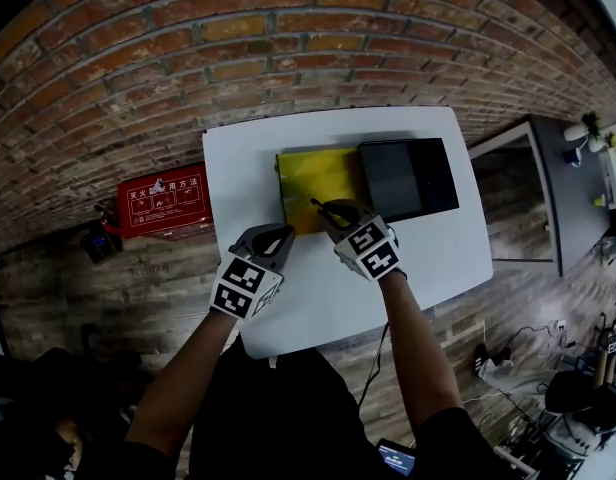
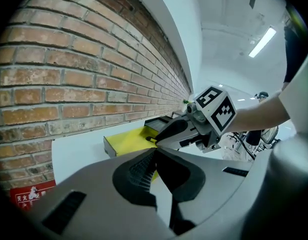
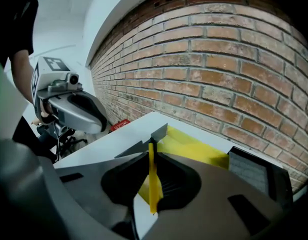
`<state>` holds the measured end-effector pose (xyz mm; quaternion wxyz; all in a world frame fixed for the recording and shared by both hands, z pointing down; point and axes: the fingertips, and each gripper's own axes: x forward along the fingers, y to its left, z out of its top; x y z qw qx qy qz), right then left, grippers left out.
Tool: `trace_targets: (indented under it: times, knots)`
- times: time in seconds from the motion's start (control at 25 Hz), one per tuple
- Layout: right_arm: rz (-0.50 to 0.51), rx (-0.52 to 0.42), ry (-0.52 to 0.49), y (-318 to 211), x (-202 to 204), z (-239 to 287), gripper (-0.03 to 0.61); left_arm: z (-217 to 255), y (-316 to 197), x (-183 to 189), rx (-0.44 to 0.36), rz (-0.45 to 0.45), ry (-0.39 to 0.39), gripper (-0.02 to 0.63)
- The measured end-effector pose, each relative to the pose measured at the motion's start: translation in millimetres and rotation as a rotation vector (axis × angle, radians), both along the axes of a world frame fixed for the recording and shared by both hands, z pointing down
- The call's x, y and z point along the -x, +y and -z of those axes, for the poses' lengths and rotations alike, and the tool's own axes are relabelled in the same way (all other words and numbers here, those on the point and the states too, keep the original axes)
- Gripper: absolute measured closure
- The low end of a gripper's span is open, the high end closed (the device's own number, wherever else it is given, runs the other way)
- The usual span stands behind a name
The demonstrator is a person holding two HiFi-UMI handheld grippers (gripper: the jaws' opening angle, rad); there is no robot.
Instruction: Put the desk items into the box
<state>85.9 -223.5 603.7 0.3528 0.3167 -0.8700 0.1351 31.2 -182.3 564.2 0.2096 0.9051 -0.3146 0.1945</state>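
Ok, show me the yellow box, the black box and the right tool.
yellow box [image 1: 313, 183], head view, on its yellow top face.
black box [image 1: 408, 178], head view, middle of its dark top.
right tool [image 1: 331, 210], head view, between its tips, which pinch a yellow strip [image 3: 152, 176].

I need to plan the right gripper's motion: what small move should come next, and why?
Probably raise it to open the flat yellow box: the right gripper is shut on a thin yellow edge at the box's near side, seemingly its lid.
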Motion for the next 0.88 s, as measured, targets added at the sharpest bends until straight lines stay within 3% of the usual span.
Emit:
trace_targets:
  times: [0.32,0.88]
  knots:
    - [0.021,0.046,0.094,-30,2,-25,0.515,-7,-14,1,0.018,0.007,0.011,0.600]
    - [0.076,0.158,0.240,-35,6,-80,0.515,-21,-17,17,0.053,0.031,-0.003,0.600]
